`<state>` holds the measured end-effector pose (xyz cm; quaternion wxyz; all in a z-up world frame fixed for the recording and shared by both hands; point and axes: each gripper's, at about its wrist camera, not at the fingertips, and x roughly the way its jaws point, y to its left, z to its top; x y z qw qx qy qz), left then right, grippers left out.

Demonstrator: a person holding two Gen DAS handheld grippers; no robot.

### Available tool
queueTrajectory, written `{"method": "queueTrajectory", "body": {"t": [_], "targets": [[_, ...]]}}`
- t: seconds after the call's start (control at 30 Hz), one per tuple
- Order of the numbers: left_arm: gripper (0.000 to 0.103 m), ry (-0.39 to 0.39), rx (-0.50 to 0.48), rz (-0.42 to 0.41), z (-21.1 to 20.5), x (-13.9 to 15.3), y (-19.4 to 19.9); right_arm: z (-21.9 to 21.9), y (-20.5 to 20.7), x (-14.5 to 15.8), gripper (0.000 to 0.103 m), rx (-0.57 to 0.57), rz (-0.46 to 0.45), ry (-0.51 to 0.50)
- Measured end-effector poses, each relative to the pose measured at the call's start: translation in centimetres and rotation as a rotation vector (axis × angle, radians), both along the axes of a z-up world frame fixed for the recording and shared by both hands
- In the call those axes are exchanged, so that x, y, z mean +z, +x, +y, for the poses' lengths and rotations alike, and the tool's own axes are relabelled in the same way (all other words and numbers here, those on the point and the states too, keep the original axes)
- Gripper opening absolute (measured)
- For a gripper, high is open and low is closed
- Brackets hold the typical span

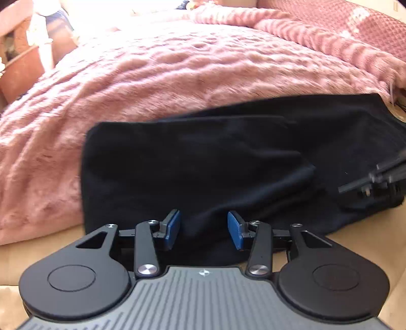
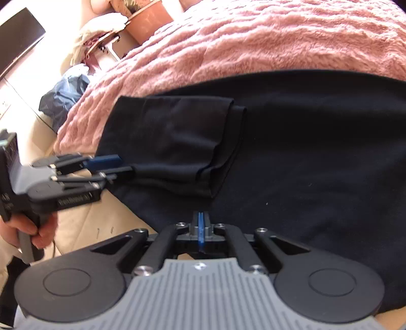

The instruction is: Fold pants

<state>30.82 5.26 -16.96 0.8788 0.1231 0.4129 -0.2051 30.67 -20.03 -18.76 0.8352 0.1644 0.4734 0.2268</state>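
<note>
— Where were the pants (image 2: 291, 142)?
— On the near edge of the bed, on the pink blanket (image 2: 253, 43), one leg folded back.
— Grippers?
— The left gripper (image 1: 204, 228) stood half open over the cloth, gripping nothing. The right gripper (image 2: 201, 228) was pinched together, possibly on fabric; too dark to tell.
— Containers?
— A terracotta pot (image 2: 147, 22) beyond the bed, contents blurred.
</note>
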Motion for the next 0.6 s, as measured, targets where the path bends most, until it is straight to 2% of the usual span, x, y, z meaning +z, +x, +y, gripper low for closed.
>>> {"method": "queueTrajectory", "body": {"t": [0.07, 0.13, 0.17, 0.2, 0.3, 0.4, 0.5, 0.6], "targets": [[0.048, -0.005, -0.021, 0.001, -0.5, -0.2, -0.5, -0.3, 0.2, 0.8, 0.004, -0.037, -0.032, 0.024], [0.048, -0.037, -0.029, 0.021, -0.6, -0.1, -0.8, -0.1, 0.8, 1.2, 0.014, -0.053, -0.047, 0.043], [0.048, -0.047, -0.035, 0.026, -0.7, -0.1, -1.0, 0.1, 1.2, 1.3, 0.026, -0.061, -0.055, 0.047], [0.048, -0.051, -0.038, 0.028, -0.7, 0.0, -1.1, 0.3, 1.7, 1.3, 0.028, -0.07, -0.066, 0.046], [0.048, -0.079, -0.037, 0.028, -0.4, 0.5, -1.3, 0.7, 3.5, 1.1, 0.028, -0.099, -0.072, 0.062], [0.047, -0.092, 0.011, 0.001, 0.5, 1.4, -1.2, 0.7, 5.0, 0.4, 0.028, -0.127, -0.053, 0.084], [0.047, -0.107, 0.077, -0.019, 1.8, 2.2, -0.5, 0.7, 6.2, -0.9, 0.028, -0.148, -0.003, 0.105], [0.047, -0.118, 0.125, -0.03, 2.7, 2.6, -0.1, 0.4, 6.6, -2.0, 0.028, -0.183, 0.046, 0.186]]}}
